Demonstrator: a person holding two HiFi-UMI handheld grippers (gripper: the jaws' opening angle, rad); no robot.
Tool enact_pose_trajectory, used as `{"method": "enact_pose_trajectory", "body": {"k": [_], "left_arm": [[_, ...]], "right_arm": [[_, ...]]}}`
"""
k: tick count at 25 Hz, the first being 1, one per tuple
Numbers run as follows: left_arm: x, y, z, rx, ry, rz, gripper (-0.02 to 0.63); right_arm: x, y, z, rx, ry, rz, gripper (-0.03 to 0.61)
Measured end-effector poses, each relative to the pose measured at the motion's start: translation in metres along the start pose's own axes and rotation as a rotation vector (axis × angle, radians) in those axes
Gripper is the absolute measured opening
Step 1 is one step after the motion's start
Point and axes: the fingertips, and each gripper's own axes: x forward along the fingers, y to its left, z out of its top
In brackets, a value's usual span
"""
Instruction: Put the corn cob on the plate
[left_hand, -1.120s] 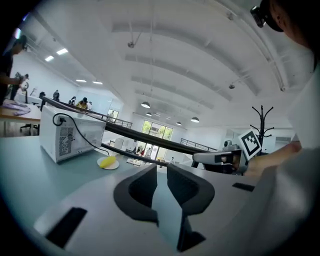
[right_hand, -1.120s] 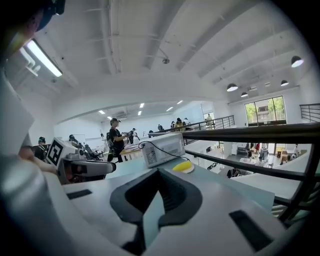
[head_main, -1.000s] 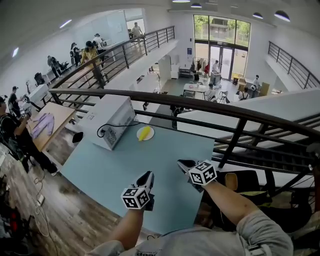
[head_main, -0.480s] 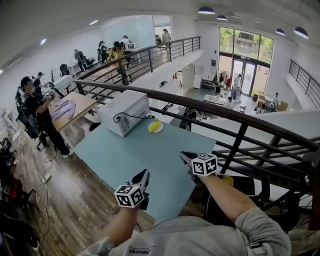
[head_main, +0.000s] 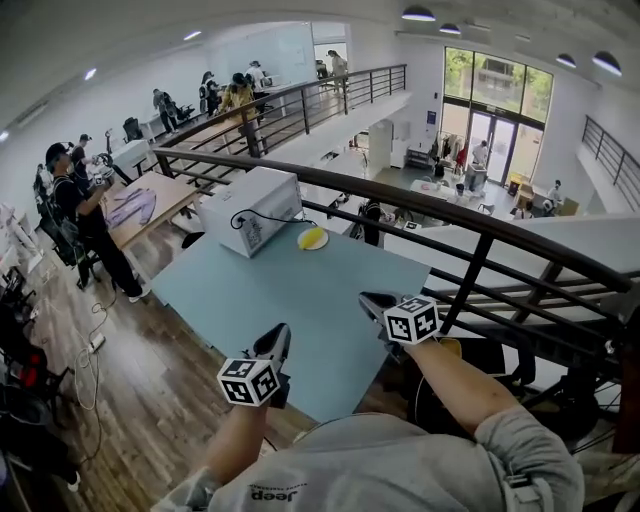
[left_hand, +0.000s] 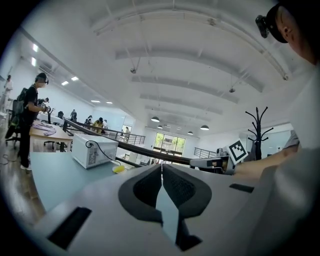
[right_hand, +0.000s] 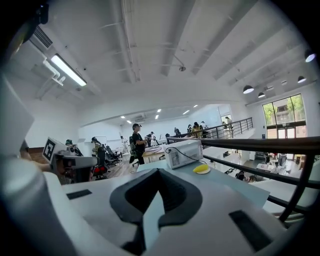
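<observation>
Corn cob (head_main: 313, 236) on plate (head_main: 323, 244), upper centre | left gripper (head_main: 282, 331), right gripper (head_main: 371, 300) both closed, empty, lower frame | risk: any careless reach could knock cob off.

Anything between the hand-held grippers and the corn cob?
Nothing visible: bare table lies between the left hand-held gripper, the right hand-held gripper and the corn cob, on the plate beside the microwave.

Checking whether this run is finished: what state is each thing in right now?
Corn cob, lying on the plate.
Plate, on the table beside the microwave.
Microwave, upright on the table, cord hanging down its side.
Left gripper, jaws shut, empty.
Right gripper, jaws shut, empty.
</observation>
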Motion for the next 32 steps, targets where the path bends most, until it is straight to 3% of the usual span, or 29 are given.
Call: {"method": "enact_pose_trajectory", "body": {"k": [6, 12, 21, 32], "left_arm": [[-0.005, 0.012, 0.015, 0.018, -0.007, -0.046, 0.026], [-0.021, 0.042, 0.012, 0.063, 0.044, -0.116, 0.026], [-0.037, 0.098, 0.003, 0.034, 0.073, -0.165, 0.026], [-0.030, 0.096, 0.002, 0.017, 0.083, -0.192, 0.026]], "right_arm": [[-0.023, 0.014, 0.013, -0.050, -0.041, -0.026, 0.017], [-0.028, 0.043, 0.005, -0.007, -0.091, -0.045, 0.017], [-0.015, 0.071, -0.017, 0.057, -0.077, -0.095, 0.017], [-0.011, 0.077, -0.026, 0.074, -0.051, -0.092, 0.017]]}}
